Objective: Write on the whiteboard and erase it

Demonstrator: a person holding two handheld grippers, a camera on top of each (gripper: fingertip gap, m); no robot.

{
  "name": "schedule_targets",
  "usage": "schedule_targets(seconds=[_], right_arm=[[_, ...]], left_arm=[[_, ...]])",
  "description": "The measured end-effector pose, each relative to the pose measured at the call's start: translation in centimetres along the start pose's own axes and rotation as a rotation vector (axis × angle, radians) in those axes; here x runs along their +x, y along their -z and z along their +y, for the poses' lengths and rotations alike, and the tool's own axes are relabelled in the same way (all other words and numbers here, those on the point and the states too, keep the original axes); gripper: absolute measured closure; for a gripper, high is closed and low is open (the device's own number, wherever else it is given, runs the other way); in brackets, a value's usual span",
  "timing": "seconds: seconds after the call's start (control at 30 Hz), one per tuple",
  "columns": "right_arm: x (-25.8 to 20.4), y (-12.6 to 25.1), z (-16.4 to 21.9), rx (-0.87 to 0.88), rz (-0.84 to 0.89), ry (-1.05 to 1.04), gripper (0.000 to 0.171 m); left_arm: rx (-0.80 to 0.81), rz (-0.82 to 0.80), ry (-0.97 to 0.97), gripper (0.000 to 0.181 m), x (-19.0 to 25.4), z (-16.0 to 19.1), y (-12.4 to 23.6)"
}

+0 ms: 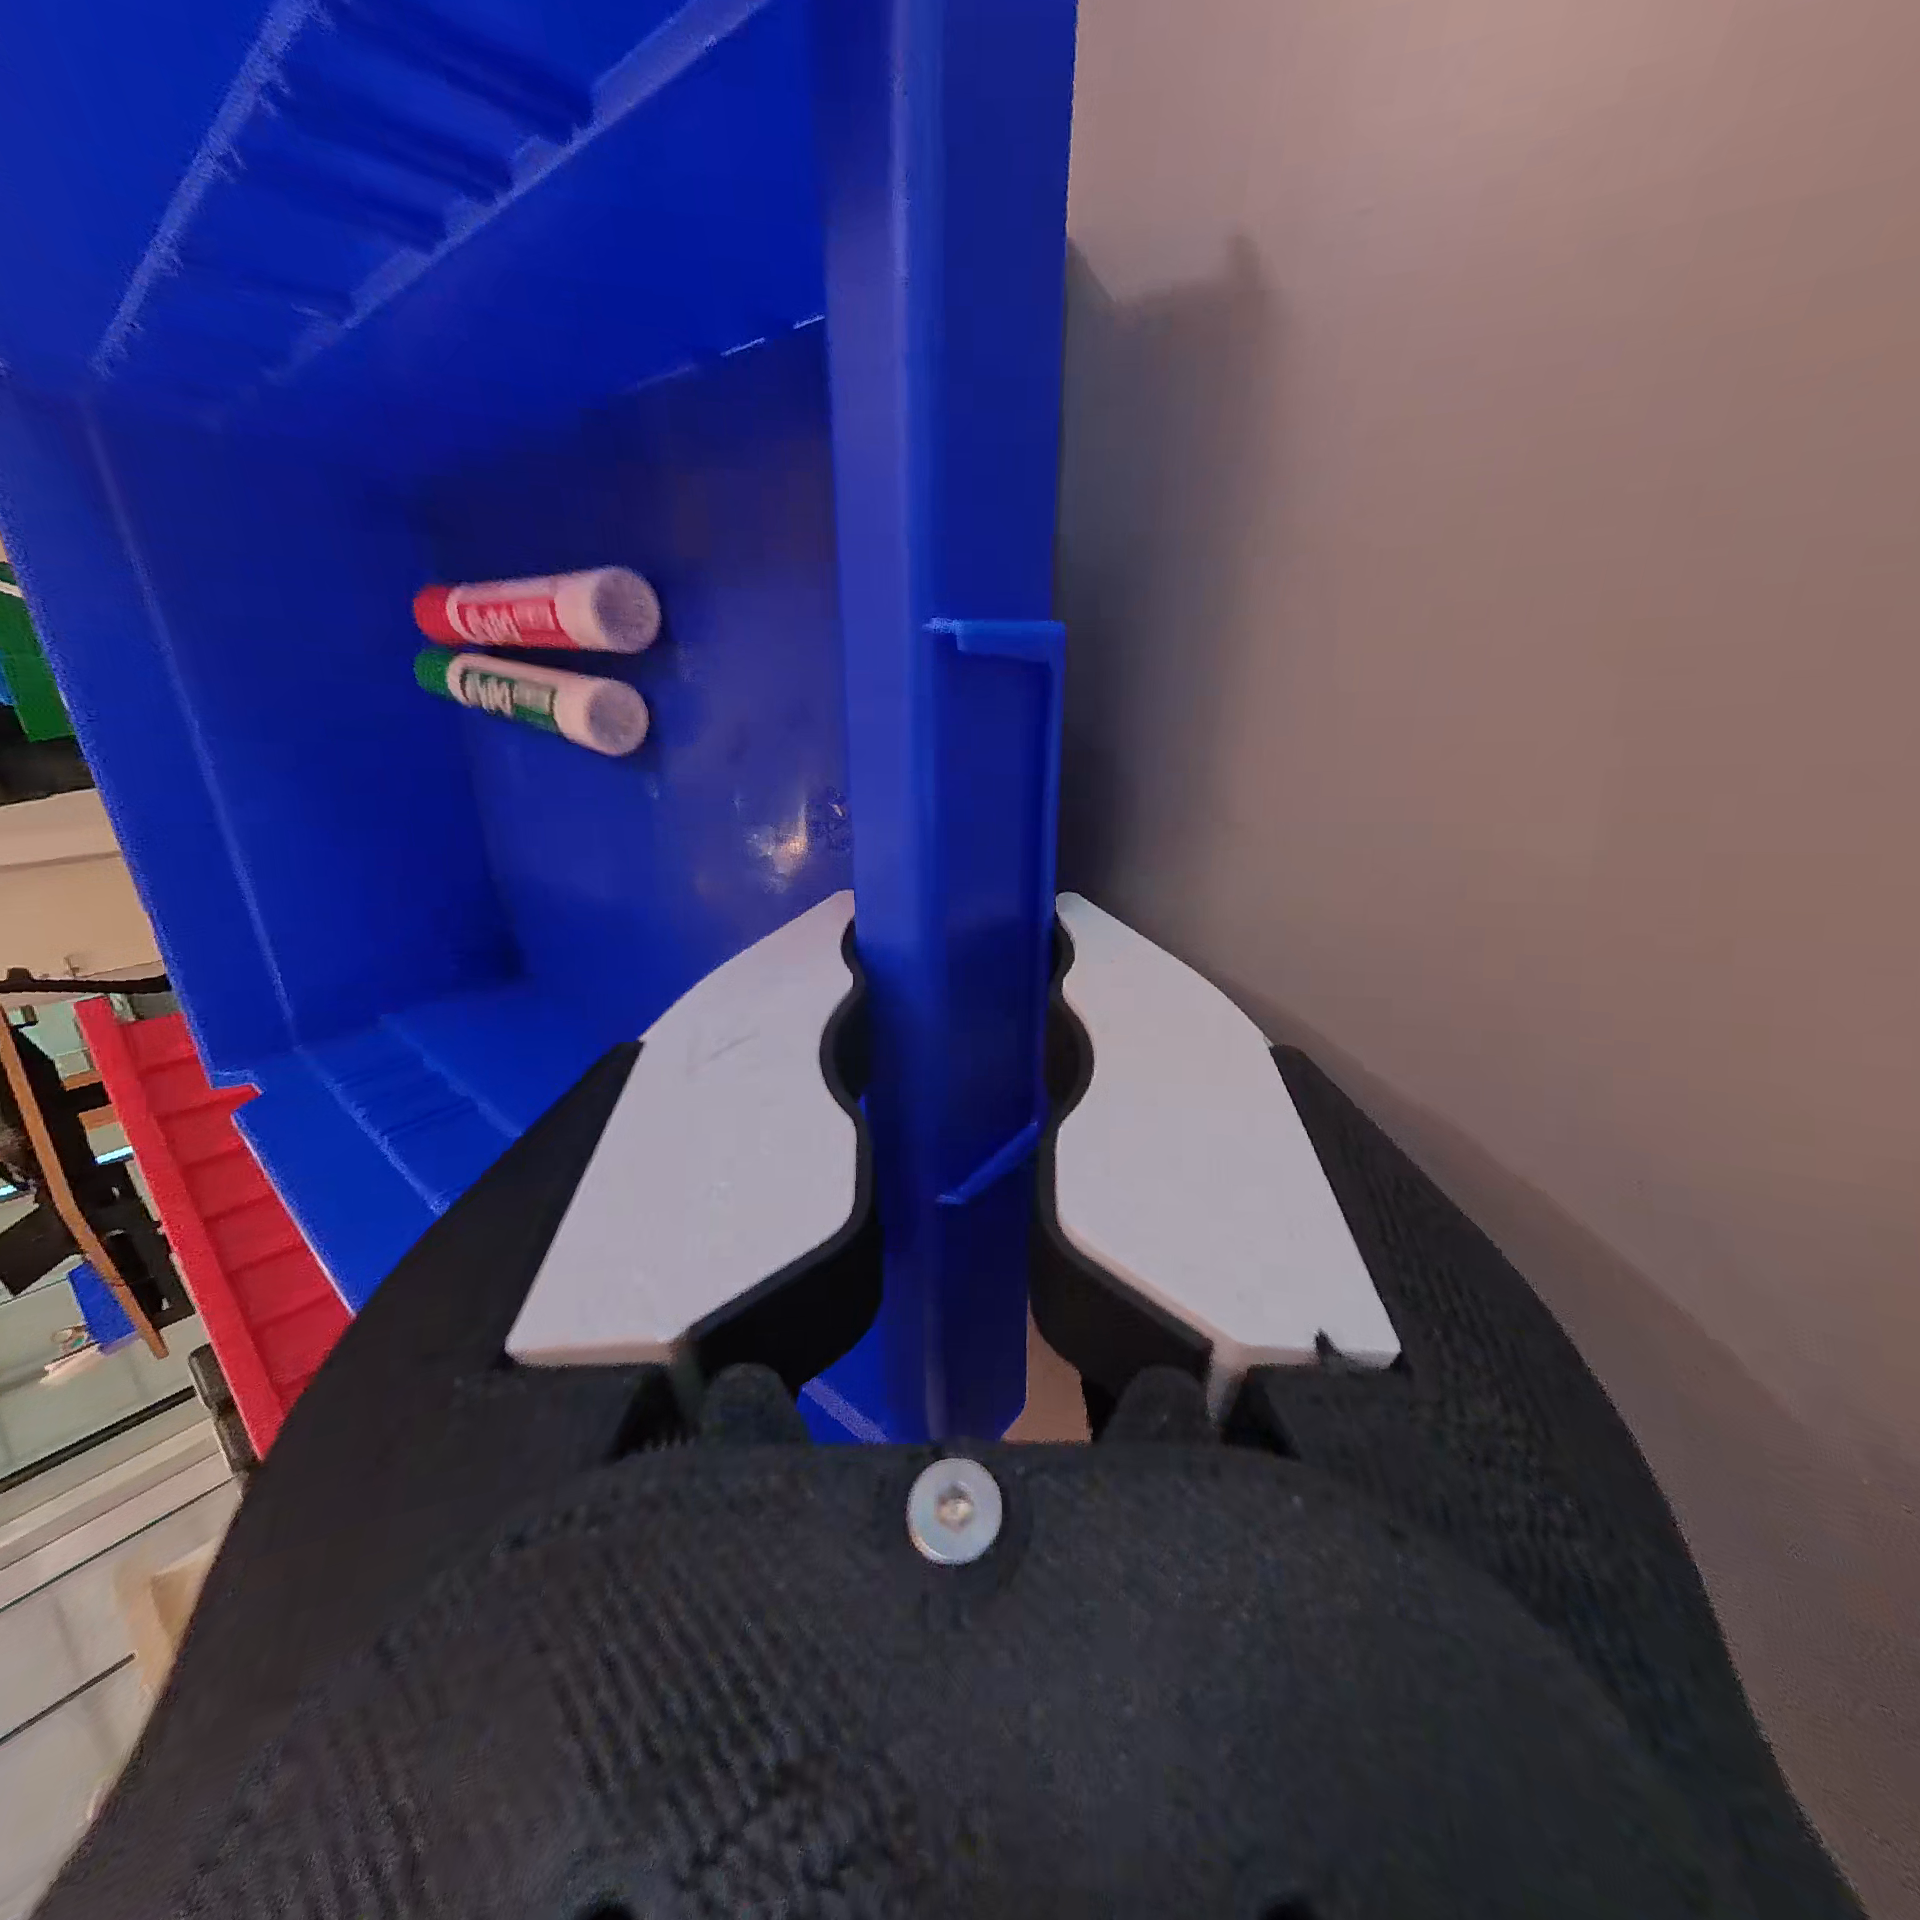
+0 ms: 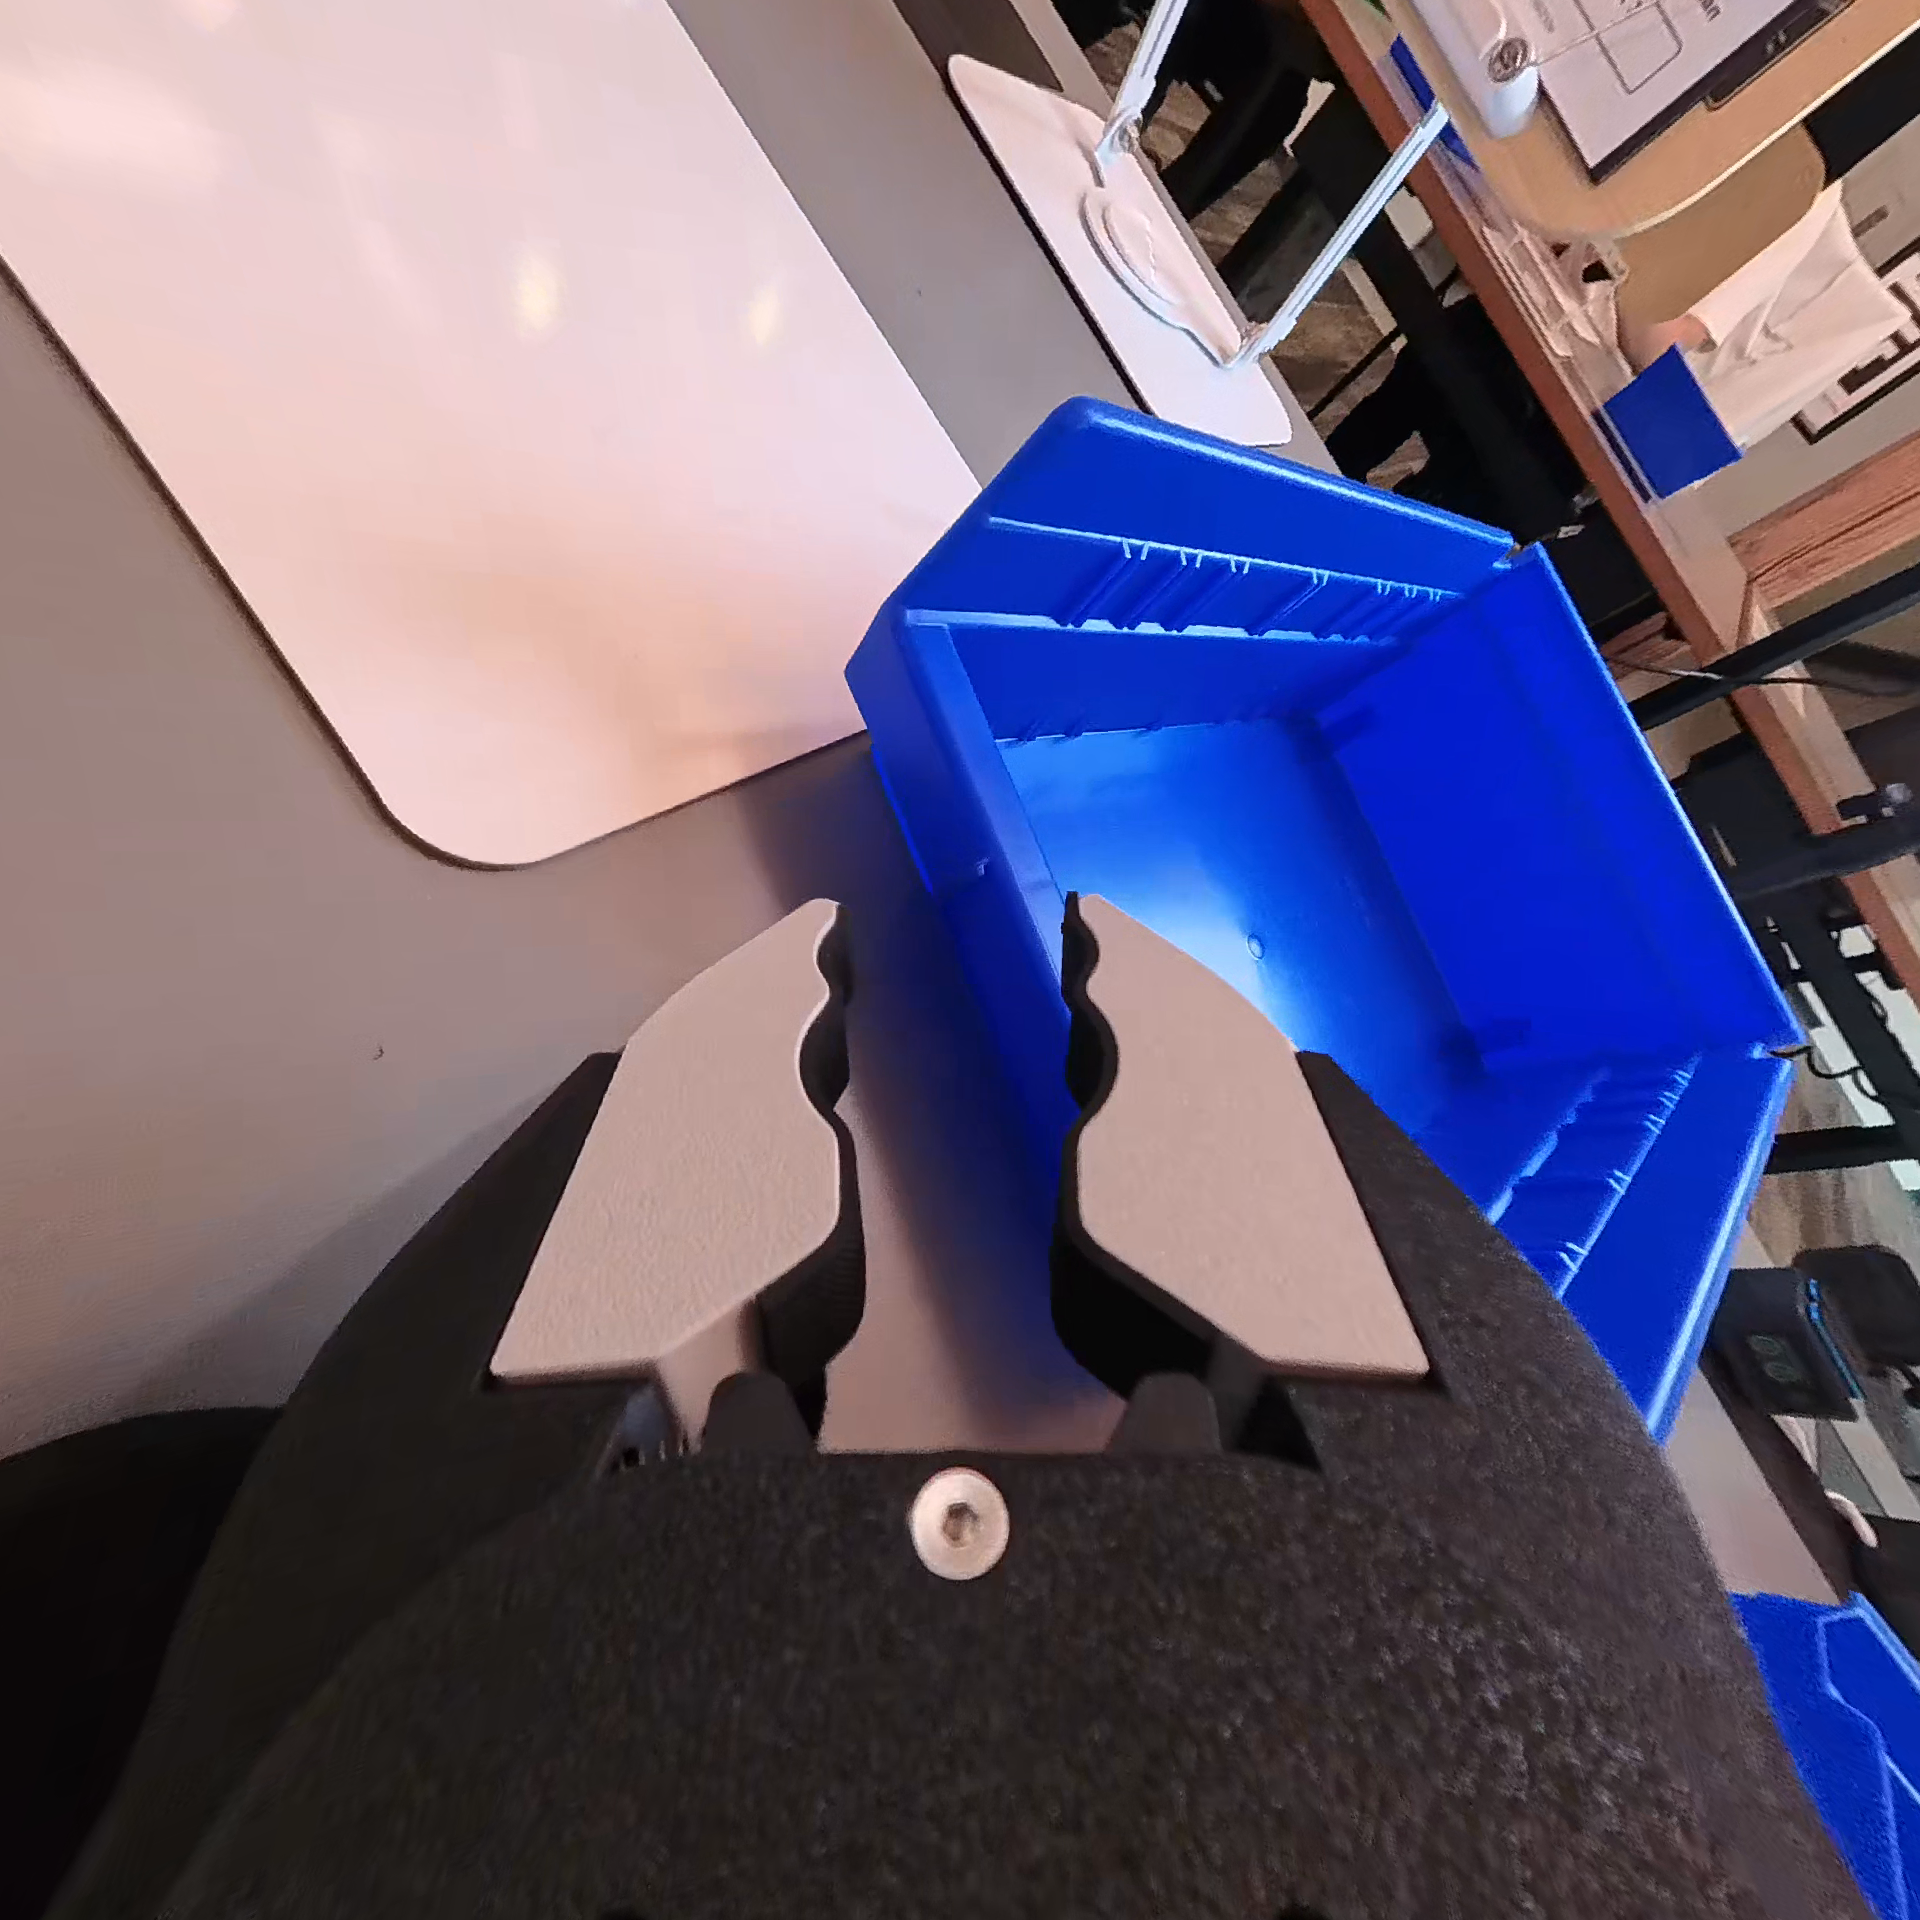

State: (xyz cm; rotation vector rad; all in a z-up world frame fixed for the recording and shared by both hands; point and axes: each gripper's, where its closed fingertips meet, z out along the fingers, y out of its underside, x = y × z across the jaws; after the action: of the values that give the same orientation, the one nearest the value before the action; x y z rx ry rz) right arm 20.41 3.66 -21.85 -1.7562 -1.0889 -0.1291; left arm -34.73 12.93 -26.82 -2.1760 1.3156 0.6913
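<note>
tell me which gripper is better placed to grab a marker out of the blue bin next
Right, probably. The left gripper is shut on the wall of the blue bin, steadying it, with the red marker and green marker lying inside. The right gripper is open, empty, and pointed at a bin's rim.

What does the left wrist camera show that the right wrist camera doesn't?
Only the left wrist view shows two markers, red-capped and green-capped, inside the blue bin, whose wall sits in the left claw. Only the right wrist view shows the blank whiteboard and the open, empty right claw. Both show a blue bin on the grey table.
</note>
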Motion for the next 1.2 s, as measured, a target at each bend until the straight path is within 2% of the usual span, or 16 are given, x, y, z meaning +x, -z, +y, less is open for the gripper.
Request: schedule_targets(seconds=[0.4, 0.57, 0.73, 0.8, 0.87, 0.97, 1.13, 1.2], right_arm=[[-0.1, -0.9, -1.6, 0.083, -0.060, -0.139, 0.131], [1.0, -1.2, -1.8, 0.089, -0.019, -0.163, 0.131], [2.9, -2.1, 1.0, -0.022, 0.095, -0.127, 0.128], [3.3, -2.4, 2.1, -0.065, 0.114, -0.100, 0.121], [3.6, -2.4, 2.2, -0.081, 0.121, -0.096, 0.118], [4.1, -2.1, 2.2, -0.146, 0.148, 0.027, 0.113], [4.0, -2.1, 3.9, -0.327, 0.029, 0.115, 0.113], [3.6, -2.4, 4.2, -0.367, -0.041, 0.098, 0.127]], left_arm=[[0.030, -0.035, 0.008, 0.150, -0.1, -0.2, -0.2], [0.004, -0.042, 0.046, 0.150, -0.2, -0.1, -0.2], [0.012, -0.053, 0.058, 0.150, -0.2, -0.8, -0.3], [0.022, -0.057, 0.042, 0.150, -0.2, -1.2, -0.4], [0.038, -0.060, 0.028, 0.150, -0.3, -1.5, -0.5], [0.045, -0.059, 0.024, 0.150, -0.3, -1.8, -0.5], [0.054, -0.051, 0.013, 0.150, -0.1, -1.7, -0.4], [0.060, -0.052, 0.007, 0.151, -0.1, -1.8, -0.3]])
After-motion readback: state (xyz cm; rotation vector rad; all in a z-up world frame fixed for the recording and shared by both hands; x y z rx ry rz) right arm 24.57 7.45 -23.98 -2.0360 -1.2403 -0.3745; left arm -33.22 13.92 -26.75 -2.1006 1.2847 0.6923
